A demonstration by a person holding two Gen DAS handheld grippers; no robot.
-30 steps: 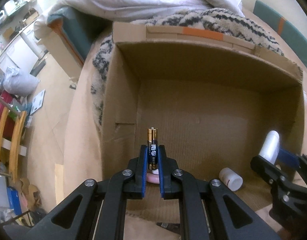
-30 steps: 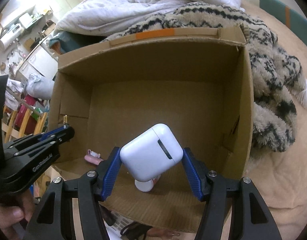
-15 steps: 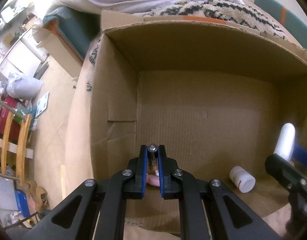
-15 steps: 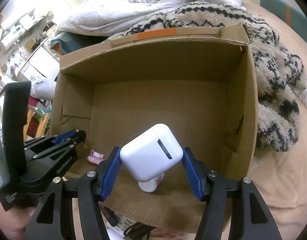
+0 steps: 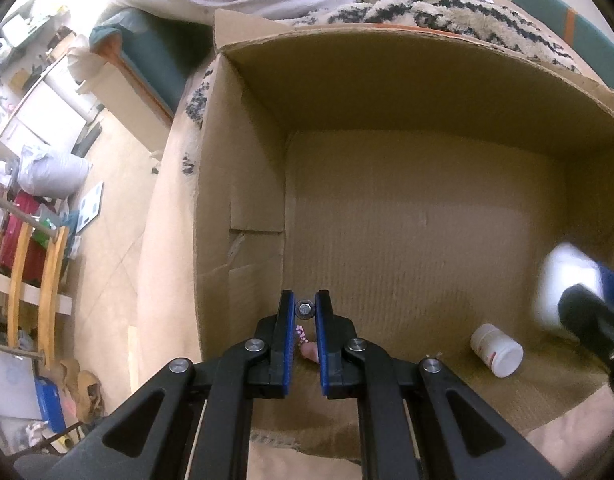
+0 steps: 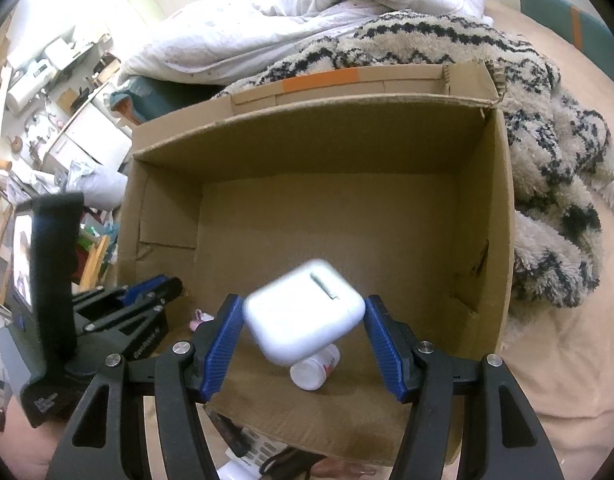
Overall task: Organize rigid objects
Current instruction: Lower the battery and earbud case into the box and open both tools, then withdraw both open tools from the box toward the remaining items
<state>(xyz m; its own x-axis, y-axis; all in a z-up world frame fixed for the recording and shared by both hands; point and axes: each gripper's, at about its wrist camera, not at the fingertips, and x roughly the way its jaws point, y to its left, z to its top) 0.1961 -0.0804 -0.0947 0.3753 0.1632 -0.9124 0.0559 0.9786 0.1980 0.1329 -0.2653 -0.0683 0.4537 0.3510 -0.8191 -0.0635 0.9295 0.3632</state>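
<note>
**Two grippers over the box**

The left gripper [image 5: 305, 309] pinches a battery [image 5: 305, 308] near the cardboard box's [image 6: 319, 120] left wall. A white bottle [image 6: 313, 368] lies by the near edge. The right gripper's [image 6: 305, 320] blue pads have let go of the blurry white case [image 6: 303, 316].

The cardboard box [image 6: 503, 216] is plain brown with one orange tape strip [image 6: 321, 79] on its far flap — beside it lies a shaggy cream blanket [image 6: 547, 152] with black zigzags, and behind that a white duvet [image 6: 307, 20]. Both the left gripper [image 5: 305, 320] and the right gripper [image 6: 303, 332] are black with blue pads — the earbud case [image 6: 305, 316] is glossy white, and so is the small bottle [image 5: 496, 350] with a red-marked label.
</note>
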